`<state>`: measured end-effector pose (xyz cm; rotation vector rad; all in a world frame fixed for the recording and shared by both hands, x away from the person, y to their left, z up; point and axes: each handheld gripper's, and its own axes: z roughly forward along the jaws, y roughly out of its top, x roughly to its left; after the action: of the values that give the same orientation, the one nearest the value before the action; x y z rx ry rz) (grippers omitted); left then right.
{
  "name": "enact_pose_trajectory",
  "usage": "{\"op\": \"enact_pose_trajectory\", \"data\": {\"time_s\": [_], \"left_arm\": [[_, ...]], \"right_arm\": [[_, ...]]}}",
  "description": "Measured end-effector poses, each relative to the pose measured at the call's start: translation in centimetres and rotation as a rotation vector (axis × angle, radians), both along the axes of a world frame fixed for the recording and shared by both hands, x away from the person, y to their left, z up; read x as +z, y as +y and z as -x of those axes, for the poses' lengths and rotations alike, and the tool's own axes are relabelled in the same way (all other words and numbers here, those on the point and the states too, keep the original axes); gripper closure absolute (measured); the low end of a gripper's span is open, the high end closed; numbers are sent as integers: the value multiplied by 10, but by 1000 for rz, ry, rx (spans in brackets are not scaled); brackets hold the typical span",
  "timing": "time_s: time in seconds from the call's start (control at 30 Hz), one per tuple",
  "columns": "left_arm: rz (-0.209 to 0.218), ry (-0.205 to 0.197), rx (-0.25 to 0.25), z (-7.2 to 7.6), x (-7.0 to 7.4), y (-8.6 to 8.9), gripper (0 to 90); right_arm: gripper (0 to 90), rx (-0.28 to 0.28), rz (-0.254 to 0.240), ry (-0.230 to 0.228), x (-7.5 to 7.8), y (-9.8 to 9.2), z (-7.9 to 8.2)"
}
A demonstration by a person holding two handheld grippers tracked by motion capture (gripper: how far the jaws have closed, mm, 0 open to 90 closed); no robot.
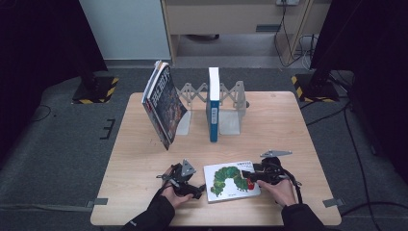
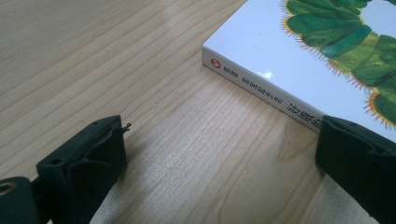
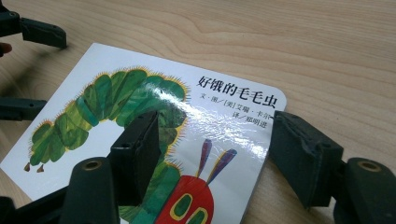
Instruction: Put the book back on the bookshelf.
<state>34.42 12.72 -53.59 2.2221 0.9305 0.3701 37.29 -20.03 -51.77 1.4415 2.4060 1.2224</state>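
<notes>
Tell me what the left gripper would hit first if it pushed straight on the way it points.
Probably the caterpillar picture book: the left gripper stands open beside the book's spine edge, one finger already at that edge. Between the fingers lies bare wooden table; depth is hard to judge.

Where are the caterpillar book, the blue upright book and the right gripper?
caterpillar book (image 1: pixel 231 180), high view, cover middle.
blue upright book (image 1: pixel 213 108), high view, spine.
right gripper (image 3: pixel 210 154), right gripper view, between the jaws.
</notes>
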Motion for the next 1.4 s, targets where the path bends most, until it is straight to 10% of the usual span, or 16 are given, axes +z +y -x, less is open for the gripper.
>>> {"op": "enact_pose_trajectory", "data": {"time_s": [0.37, 0.9, 1.4], "left_arm": [[6, -4, 8, 0, -1, 0, 0], [7, 1, -3, -1, -1, 0, 0], [7, 1, -5, -1, -1, 1, 0]], "right_arm": [[313, 4, 9, 12, -1, -1, 5], [307, -30, -229, -121, 21, -9, 10], [269, -6, -220, -104, 23, -9, 16]]}}
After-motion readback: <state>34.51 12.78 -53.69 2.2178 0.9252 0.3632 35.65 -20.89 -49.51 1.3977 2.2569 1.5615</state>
